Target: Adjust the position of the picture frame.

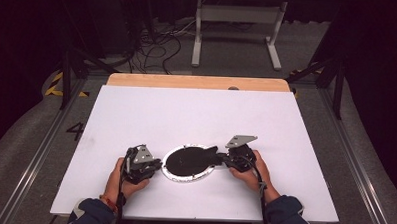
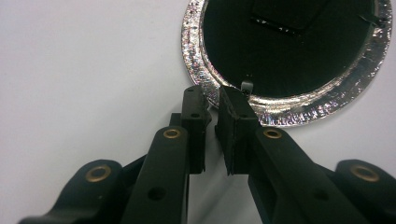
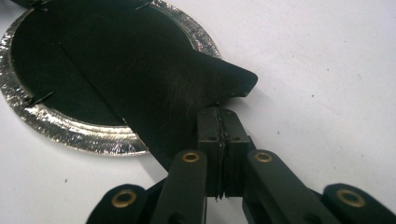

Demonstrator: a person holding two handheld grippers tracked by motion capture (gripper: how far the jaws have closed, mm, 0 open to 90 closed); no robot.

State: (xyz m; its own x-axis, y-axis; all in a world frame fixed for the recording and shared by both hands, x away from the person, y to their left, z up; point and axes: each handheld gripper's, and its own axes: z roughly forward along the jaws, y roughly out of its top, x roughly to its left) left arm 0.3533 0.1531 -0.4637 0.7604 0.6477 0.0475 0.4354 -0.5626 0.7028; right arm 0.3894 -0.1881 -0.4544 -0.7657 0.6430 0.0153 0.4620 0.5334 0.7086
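Observation:
A round dish with a crinkled silver rim (image 1: 184, 179) lies on the white tabletop near its front middle. Its inside is covered by a black sheet (image 1: 192, 159). In the left gripper view the silver rim (image 2: 299, 112) runs between the jaw tips, and my left gripper (image 2: 211, 95) is shut on it at the dish's left side (image 1: 159, 165). My right gripper (image 3: 219, 114) is shut on a corner flap of the black sheet (image 3: 163, 79), which is drawn over the rim (image 3: 70, 133) on the dish's right side (image 1: 222, 158).
The white board (image 1: 196, 112) spreads wide behind and beside the dish, with a wooden strip (image 1: 197, 82) along its far edge. Beyond the table stand a white metal frame (image 1: 237, 23) and loose cables (image 1: 159, 45) on the floor. Metal rails run along both sides.

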